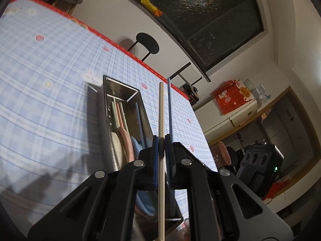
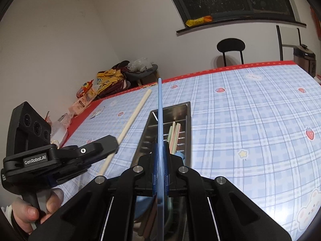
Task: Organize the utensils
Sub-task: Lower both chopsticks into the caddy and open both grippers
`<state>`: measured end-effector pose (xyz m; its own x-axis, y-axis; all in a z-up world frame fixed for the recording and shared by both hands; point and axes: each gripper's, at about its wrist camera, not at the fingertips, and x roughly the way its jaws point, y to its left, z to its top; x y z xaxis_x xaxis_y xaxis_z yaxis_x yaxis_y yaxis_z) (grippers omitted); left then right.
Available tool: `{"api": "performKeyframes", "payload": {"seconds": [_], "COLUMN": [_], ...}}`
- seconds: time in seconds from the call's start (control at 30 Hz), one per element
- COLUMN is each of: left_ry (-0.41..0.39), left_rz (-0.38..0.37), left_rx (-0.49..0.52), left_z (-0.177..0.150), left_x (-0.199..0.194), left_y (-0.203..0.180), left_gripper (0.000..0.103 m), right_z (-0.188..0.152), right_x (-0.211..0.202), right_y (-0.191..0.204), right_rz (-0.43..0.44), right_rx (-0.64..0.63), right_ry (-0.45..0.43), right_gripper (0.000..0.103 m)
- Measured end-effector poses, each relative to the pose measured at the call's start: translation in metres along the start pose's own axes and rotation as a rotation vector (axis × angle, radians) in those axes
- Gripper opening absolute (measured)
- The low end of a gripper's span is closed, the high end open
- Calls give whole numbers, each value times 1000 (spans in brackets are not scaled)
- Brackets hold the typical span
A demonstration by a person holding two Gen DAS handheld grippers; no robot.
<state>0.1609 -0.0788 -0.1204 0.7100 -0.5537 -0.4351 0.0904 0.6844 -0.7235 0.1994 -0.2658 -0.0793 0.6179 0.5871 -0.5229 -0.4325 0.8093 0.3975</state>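
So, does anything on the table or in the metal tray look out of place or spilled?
Nothing stands out. Pastel utensils lie lengthwise in the metal tray. The left gripper holds a cream chopstick and the right gripper a blue one. No spill shows.

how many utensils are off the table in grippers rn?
2. Cream chopstick clamped in the left gripper; blue chopstick clamped in the right gripper. Both are above the metal tray. More utensils lie inside it, partly hidden.
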Motion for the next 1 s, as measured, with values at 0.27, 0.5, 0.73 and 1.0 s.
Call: {"api": "performKeyframes", "payload": {"seconds": [0.27, 0.5, 0.73, 1.0], "left_ry": [19, -12, -26, -27], "left_rz": [-19, 22, 49, 64], "left_rx": [-95, -125, -144, -145], "left_z": [-6, -7, -6, -4], "left_x": [26, 36, 40, 45], "left_y": [5, 9, 14, 15], "left_gripper": [10, 10, 9, 10], "right_z": [-3, -5, -6, -7], "right_x": [2, 6, 13, 16], "right_y": [-7, -9, -13, -15], "right_rz": [-17, -24, -39, -43], "right_rx": [19, 22, 37, 41], "right_ry": [19, 32, 47, 53], "right_gripper": [6, 6, 6, 6]}}
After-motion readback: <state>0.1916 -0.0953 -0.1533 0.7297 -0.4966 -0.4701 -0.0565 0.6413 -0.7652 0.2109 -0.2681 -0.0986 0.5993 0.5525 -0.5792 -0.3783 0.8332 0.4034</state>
